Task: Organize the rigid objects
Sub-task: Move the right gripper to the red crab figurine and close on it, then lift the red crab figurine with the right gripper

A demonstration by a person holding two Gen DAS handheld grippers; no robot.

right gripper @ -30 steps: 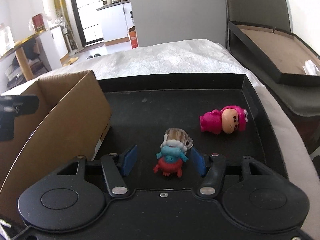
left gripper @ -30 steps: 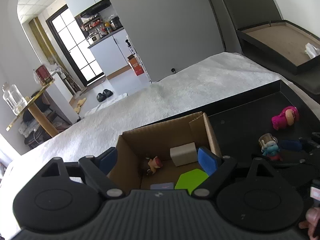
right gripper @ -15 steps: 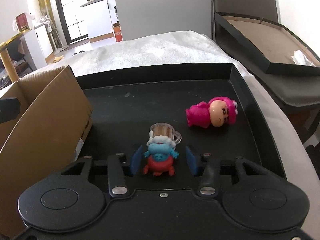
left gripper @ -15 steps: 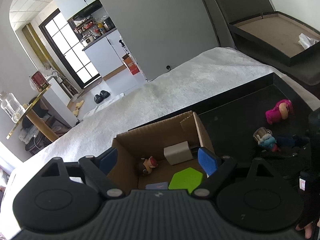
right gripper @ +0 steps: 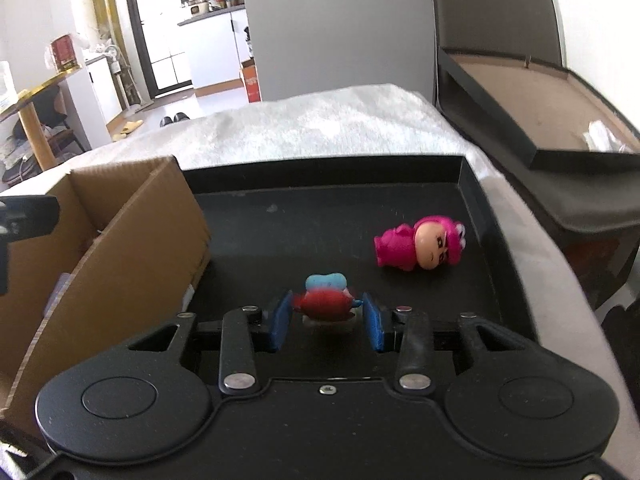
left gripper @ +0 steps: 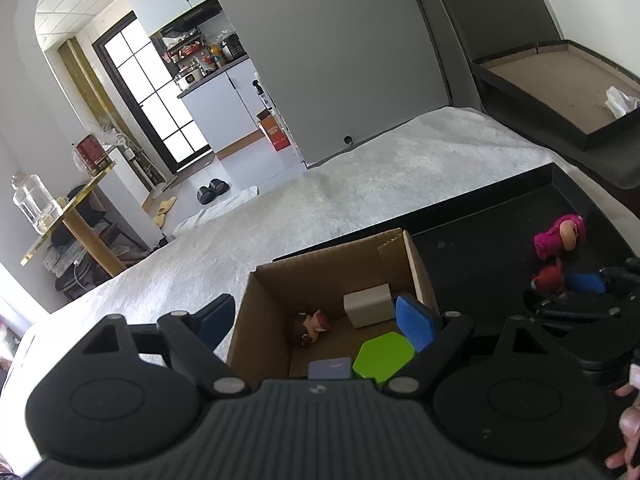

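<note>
One small red-and-blue plastic figurine [right gripper: 326, 300] is pinched between the right gripper [right gripper: 326, 318] fingers, just above the black tray [right gripper: 472, 184]. The open cardboard box [right gripper: 132, 236] sits to its left, so that's the way to go. Left gripper [left gripper: 316, 320] hangs wide open over the box, holding nothing.

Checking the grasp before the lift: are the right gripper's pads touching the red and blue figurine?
Touching. In the right wrist view, the right gripper has both blue pads pressed against the red and blue figurine.
</note>
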